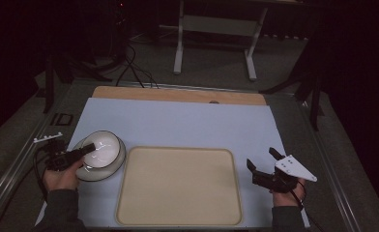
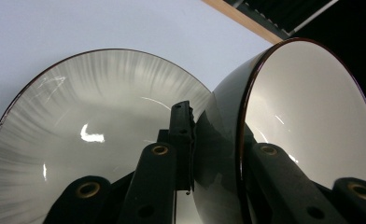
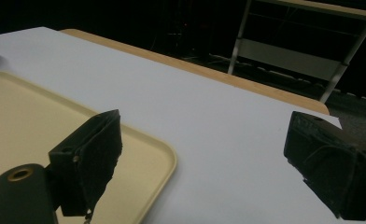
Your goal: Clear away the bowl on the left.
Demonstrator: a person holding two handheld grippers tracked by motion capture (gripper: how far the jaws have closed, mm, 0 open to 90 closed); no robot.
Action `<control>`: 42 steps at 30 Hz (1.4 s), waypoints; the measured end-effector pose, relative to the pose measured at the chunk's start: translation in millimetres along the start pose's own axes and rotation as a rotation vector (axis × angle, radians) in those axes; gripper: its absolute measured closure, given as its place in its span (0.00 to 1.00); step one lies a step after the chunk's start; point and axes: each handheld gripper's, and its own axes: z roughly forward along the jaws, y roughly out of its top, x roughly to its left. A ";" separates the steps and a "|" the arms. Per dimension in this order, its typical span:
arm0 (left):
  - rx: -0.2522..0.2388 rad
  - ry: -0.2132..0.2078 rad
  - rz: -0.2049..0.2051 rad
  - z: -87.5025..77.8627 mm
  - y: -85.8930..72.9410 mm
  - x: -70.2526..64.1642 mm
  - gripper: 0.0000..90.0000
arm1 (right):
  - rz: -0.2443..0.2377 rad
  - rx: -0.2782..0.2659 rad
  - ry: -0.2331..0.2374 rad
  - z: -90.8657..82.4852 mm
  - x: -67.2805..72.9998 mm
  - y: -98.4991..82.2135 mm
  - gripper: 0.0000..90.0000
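A bowl (image 1: 102, 146), white inside and dark outside, sits tilted over a wide grey-streaked plate (image 1: 94, 174) at the left of the pale blue mat. My left gripper (image 1: 87, 150) is shut on the bowl's near wall. In the left gripper view one jaw presses the dark outside and the other lies inside the bowl (image 2: 312, 102), with the plate (image 2: 78, 116) beneath and to the left of my left gripper (image 2: 218, 135). My right gripper (image 1: 261, 158) hovers open and empty just right of the beige tray (image 1: 178, 186). The right gripper view shows my right gripper (image 3: 204, 140) with jaws wide apart.
The beige tray (image 3: 31, 121) is bare and fills the mat's near middle. A wooden strip (image 1: 178, 94) runs along the table's far edge. Beyond it stand a white table frame (image 1: 214, 29) and floor cables (image 1: 134, 67). The mat (image 1: 187, 123) is bare behind the tray.
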 end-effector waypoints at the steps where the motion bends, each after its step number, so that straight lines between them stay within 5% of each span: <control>1: -0.001 0.000 0.004 -0.6 0.3 -0.7 0.88 | 0.000 0.000 0.000 0.0 0.0 0.0 0.12; 42: 0.009 -0.087 0.098 3.4 -0.4 -40.9 0.87 | -0.002 -0.002 0.002 0.1 0.0 0.2 0.12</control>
